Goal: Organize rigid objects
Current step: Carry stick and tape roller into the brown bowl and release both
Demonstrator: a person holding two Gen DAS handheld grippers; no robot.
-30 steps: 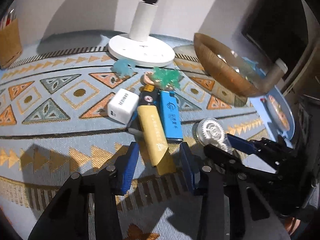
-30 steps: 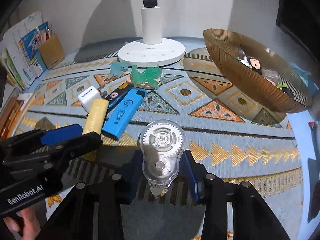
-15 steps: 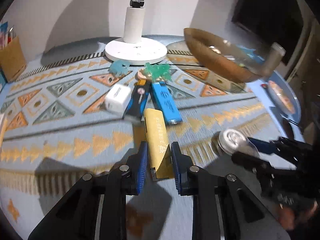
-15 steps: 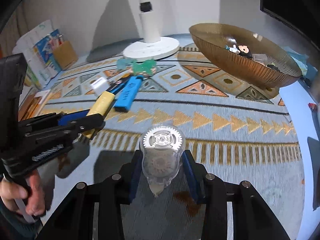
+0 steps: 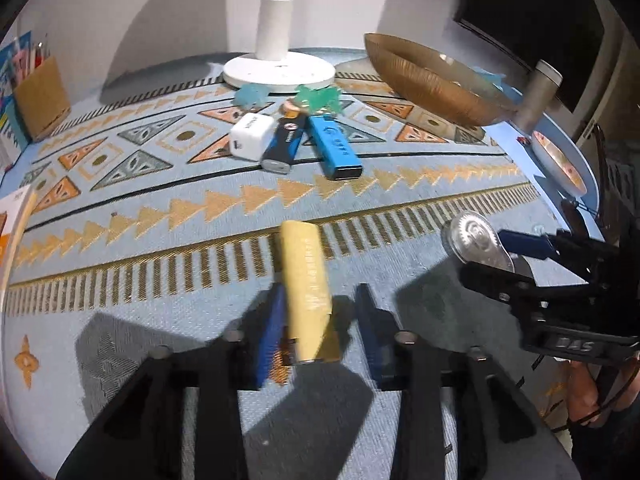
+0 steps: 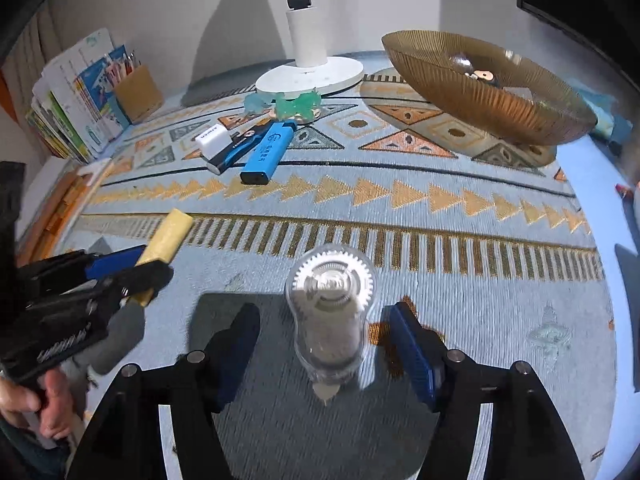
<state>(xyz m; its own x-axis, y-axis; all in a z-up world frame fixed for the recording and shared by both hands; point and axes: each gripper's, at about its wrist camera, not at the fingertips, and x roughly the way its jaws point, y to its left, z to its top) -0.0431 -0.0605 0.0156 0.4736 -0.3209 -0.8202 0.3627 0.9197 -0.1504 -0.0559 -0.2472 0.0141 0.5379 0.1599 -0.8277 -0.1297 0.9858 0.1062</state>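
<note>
Sorting seemingly partway. Yellow lighter (image 5: 306,280) between the parted jaws of the left gripper (image 5: 320,320), gap on its right. Clear correction-tape dispenser (image 6: 330,312) inside the wide-open right gripper (image 6: 324,344), gaps both sides. Both over the near cloth (image 5: 160,240).

Far left, still clustered: white charger (image 5: 252,138), black lighter (image 5: 282,146), blue lighter (image 5: 336,148). Amber bowl (image 6: 480,96) far right, small items inside. Open cloth between; bare table (image 6: 580,160) edge close at right.

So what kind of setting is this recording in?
Probably a home room with a table or desk covered by a patterned cloth. A white lamp base stands at the back by a plain wall, books and a pencil holder sit to one side, and an amber bowl holds small oddments.
</note>
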